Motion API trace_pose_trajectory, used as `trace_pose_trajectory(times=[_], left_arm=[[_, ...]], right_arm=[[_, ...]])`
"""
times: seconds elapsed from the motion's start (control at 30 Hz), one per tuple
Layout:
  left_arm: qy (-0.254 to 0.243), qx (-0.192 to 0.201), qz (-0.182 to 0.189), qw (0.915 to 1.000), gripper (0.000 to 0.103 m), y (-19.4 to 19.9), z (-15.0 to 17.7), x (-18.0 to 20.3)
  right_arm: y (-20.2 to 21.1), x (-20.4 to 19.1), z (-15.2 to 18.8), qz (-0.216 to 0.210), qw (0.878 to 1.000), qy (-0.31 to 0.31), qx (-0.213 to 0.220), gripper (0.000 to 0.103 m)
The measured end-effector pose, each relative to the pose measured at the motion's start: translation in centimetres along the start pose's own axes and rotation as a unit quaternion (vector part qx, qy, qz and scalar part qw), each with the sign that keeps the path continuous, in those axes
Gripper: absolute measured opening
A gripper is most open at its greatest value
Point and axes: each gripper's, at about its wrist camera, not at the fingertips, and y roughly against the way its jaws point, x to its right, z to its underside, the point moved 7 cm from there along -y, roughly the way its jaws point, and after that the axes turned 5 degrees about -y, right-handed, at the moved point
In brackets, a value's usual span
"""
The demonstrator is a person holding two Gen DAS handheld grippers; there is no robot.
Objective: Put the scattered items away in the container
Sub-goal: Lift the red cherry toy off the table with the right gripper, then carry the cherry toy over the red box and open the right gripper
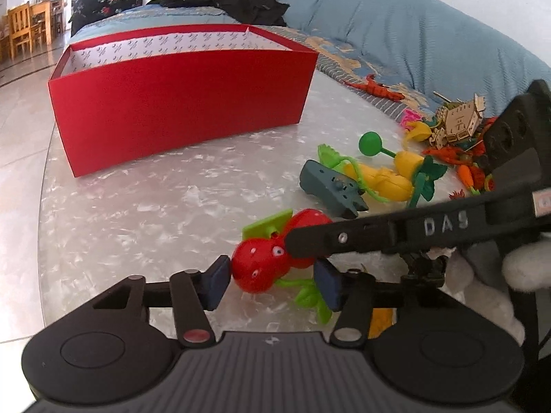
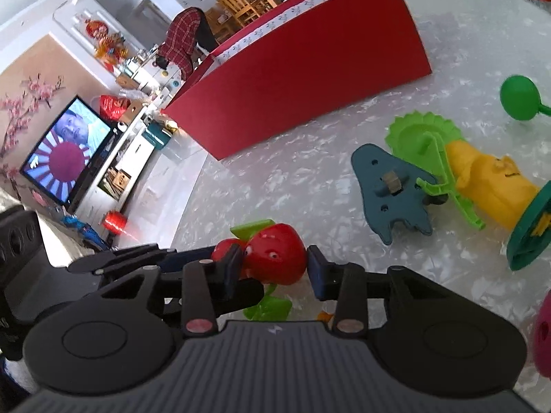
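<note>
Task barely begun, by look of it: red box (image 1: 179, 103) interior shows only lining, contents below rim hidden; all toys outside it on tabletop (image 1: 137, 213).

Cherry toy (image 1: 265, 261) lies in front of box, nearer camera. Left hand-held gripper (image 1: 272, 284) brackets it: left pad touching, right pad at stem, grasp not firm. Right hand-held gripper (image 2: 273, 270) straddles same toy; pads just beside, contact unclear.

Left view alone: toy heap (image 1: 454, 137) far right of box, blue bedding (image 1: 413, 41).

Right view alone: TV (image 2: 65, 155), room left of box.
</note>
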Motion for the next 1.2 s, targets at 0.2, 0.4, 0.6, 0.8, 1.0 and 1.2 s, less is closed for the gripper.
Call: trace_pose_trajectory(times=[0.2, 0.4, 0.6, 0.8, 1.0, 1.2], left_arm=[[0.000, 0.005, 0.001, 1.0000, 0.040, 0.1, -0.1, -0.1], [-0.014, 0.007, -0.004, 0.9999, 0.040, 0.4, -0.4, 0.0], [-0.014, 0.008, -0.006, 0.9998, 0.040, 0.6, -0.6, 0.0], [-0.028, 0.023, -0.017, 0.9992, 0.040, 1.6, -2.2, 0.2], [-0.037, 0.053, -0.022, 0.9977, 0.040, 3.1, -5.6, -0.2], [-0.043, 0.071, -0.020, 0.9964, 0.040, 3.5, -9.3, -1.3]], right_arm=[[0.3, 0.3, -0.3, -0.005, 1.000, -0.015, 0.003, 0.039], [0.6, 0.0, -0.4, -0.002, 1.000, -0.005, 0.008, 0.039], [0.8, -0.4, -0.6, 0.001, 1.000, 0.007, 0.013, 0.039], [1.6, -1.5, -1.5, 0.004, 0.999, 0.020, 0.033, 0.039], [3.2, -3.4, -4.2, 0.001, 0.997, 0.031, 0.067, 0.039], [3.5, -5.1, -7.9, 0.004, 0.995, 0.047, 0.088, 0.039]])
